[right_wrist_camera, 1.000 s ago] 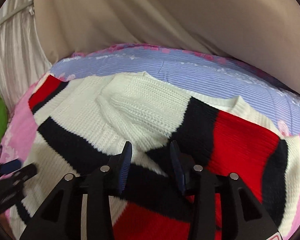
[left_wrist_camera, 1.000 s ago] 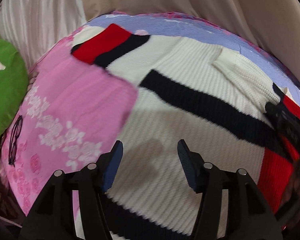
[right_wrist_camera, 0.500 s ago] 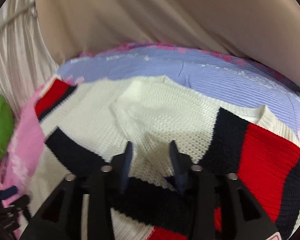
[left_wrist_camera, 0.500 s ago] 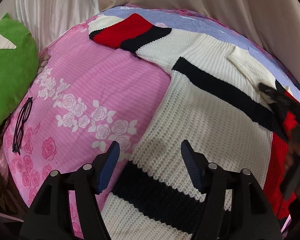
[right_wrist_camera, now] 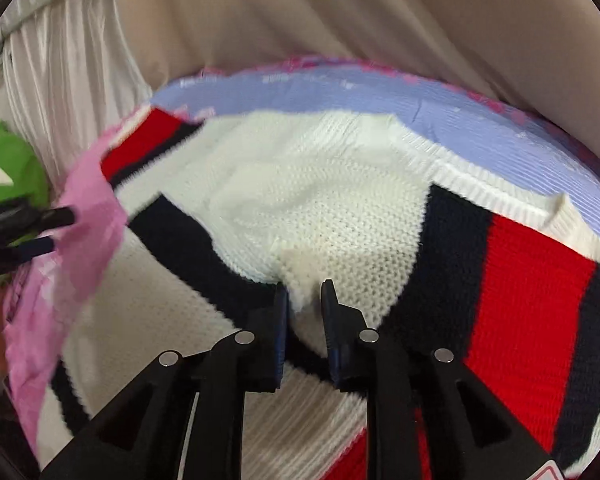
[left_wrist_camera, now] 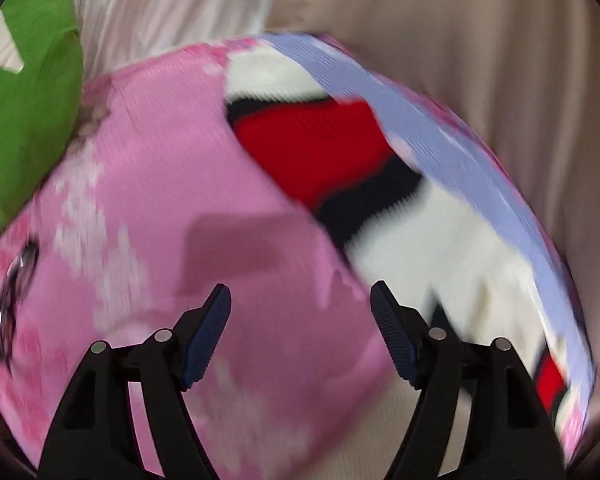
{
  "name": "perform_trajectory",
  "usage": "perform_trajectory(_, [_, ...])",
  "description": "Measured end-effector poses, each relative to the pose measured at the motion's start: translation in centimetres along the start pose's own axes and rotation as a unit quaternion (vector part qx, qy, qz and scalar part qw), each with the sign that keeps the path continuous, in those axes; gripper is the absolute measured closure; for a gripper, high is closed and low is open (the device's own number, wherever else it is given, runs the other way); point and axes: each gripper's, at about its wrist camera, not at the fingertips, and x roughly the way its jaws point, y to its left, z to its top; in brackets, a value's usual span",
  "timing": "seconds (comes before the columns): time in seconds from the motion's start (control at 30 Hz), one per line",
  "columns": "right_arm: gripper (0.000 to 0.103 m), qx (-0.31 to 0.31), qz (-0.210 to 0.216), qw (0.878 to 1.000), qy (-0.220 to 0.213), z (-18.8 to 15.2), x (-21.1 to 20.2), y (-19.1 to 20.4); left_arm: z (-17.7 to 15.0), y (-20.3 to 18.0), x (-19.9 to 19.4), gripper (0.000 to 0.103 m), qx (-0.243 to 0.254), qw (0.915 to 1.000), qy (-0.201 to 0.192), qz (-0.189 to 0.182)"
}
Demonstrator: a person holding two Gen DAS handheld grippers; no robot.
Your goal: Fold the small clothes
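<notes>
Left wrist view, blurred:
- Green cushion (left_wrist_camera: pixel 24 92): far left of our fingers, well apart.
- Glasses (left_wrist_camera: pixel 12 300): dark frame lying on the bedsheet, left of our left finger; too smeared to say more.
- Pink bedsheet (left_wrist_camera: pixel 160 184): fills the ground ahead of and between our fingers.
- Left gripper (left_wrist_camera: pixel 300 304): fingers spread wide and released, nothing between them, over bare sheet.
- Sweater (left_wrist_camera: pixel 420 240): white knit with black and red bands, its sleeve end ahead and to the right of our right finger.

Right wrist view:
- The left gripper shows again at the far left edge, beside the sweater's left side.
- The sweater spreads flat across the bed, white panel ahead of our fingers, black and red bands to their right.
- Right gripper (right_wrist_camera: pixel 304 300): fingers drawn close together with a raised pinch of white knit between them; we judge them clenched on the sweater at a fold near its middle.
- Lilac sheet (right_wrist_camera: pixel 480 120): beyond the sweater's far edge, with beige curtain (right_wrist_camera: pixel 340 12) behind.

Step in hand, as we judge it: gathering a grip for a fold. To do it well, we would bring our left fingers onto the sleeve end and pinch only the knit, not the sheet. We would lift both holds together so the fold line stays straight.
</notes>
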Motion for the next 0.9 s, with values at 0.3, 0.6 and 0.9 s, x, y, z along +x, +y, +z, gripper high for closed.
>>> perform_trajectory(0.3, [0.042, 0.109, -0.001, 0.994, 0.007, -8.1, -8.3, -0.9, 7.7, 1.6, 8.0, 0.058, -0.045, 0.9976, -0.014, 0.051])
perform_trajectory(0.6, [0.042, 0.165, -0.012, 0.986, 0.02, -10.8, -10.3, -1.8, 6.0, -7.2, -1.6, 0.097, 0.067, 0.9924, -0.101, -0.024])
perform_trajectory(0.9, [0.041, 0.194, -0.064, 0.979, 0.006, -11.9, -14.1, -6.4, -14.5, -22.1, -8.8, 0.079, 0.28, 0.943, -0.018, -0.179])
